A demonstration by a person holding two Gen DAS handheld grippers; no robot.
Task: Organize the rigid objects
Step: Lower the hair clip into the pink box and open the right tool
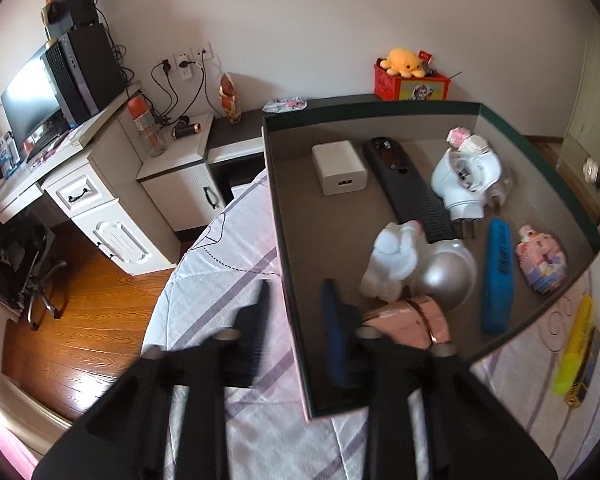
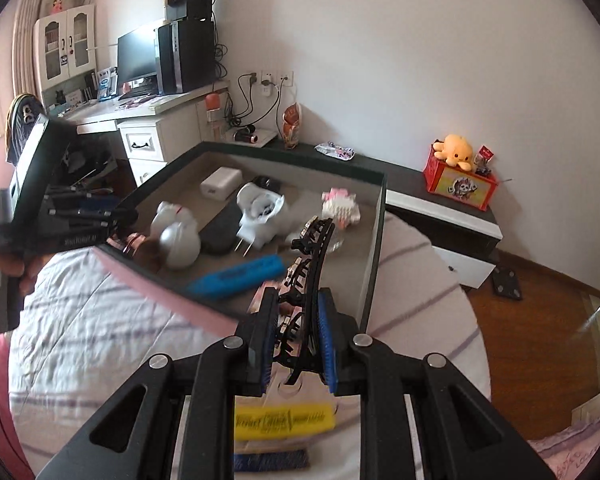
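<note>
A shallow box [image 1: 288,264] with dark rim and pink outer wall lies on the bed; it also shows in the right wrist view [image 2: 374,240]. It holds a white charger [image 1: 339,168], a black remote [image 1: 410,184], a white plug adapter [image 1: 466,178], a blue case [image 1: 498,276], a silver ball [image 1: 446,268] and a white plush [image 1: 392,256]. My left gripper [image 1: 300,320] straddles the box's near left wall, shut on it. My right gripper [image 2: 296,328] is shut on a black hair claw clip [image 2: 308,272] over the box's near edge.
A yellow highlighter [image 1: 574,344] lies on the bedsheet right of the box, seen under the right gripper [image 2: 284,420]. A red tin with a yellow plush [image 2: 460,176] stands on the dark ledge. Desk, computer and nightstand [image 1: 176,168] stand left, wood floor below.
</note>
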